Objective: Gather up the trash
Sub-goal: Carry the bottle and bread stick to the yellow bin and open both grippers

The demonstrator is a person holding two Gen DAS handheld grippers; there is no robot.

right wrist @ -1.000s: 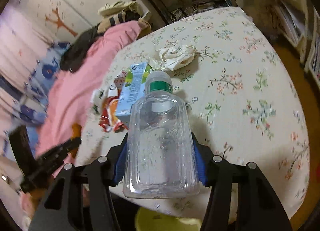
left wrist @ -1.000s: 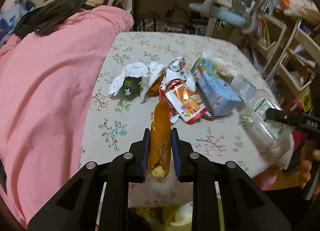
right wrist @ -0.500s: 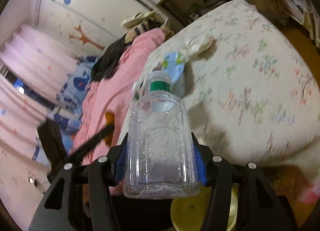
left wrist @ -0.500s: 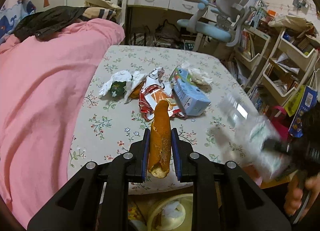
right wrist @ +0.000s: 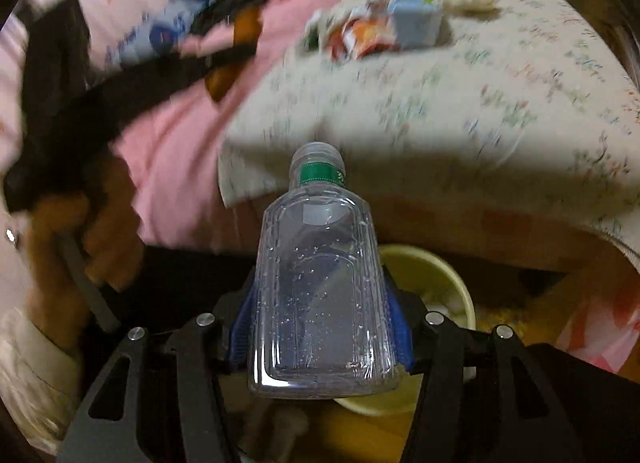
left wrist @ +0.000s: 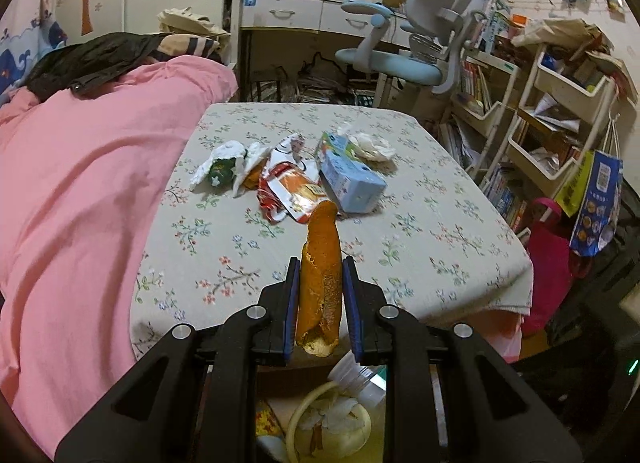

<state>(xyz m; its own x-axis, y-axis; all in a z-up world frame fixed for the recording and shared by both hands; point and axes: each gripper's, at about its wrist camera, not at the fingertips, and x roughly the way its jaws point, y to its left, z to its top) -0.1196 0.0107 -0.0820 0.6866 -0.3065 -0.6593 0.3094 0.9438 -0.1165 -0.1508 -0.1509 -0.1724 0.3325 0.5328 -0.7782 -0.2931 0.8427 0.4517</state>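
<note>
A pink quilt (left wrist: pixel 76 199) spread wide to the left of the left gripper (left wrist: pixel 319 299), and a table with a flowered cloth (left wrist: pixel 420 239) lay ahead of its fingers. Below both grippers, on the floor at the table's near edge, stood a yellow bin (right wrist: pixel 432 275), already holding some crumpled scraps. The right gripper (right wrist: pixel 320 327) was clamped on a clear plastic bottle (right wrist: pixel 316 287), pads pressed against its two sides, its capless neck with a green band pointing forward just above and beside the bin's rim. Farther ahead of the left gripper on the cloth lay a pale blue carton (left wrist: pixel 352 179), a red and orange snack wrapper (left wrist: pixel 288 191) touching it, and white crumpled paper (left wrist: pixel 224 163) to the left of these. The left gripper was closed on an orange peel (left wrist: pixel 320 275), which stuck out beyond the fingertips, held over the table's near edge.
</note>
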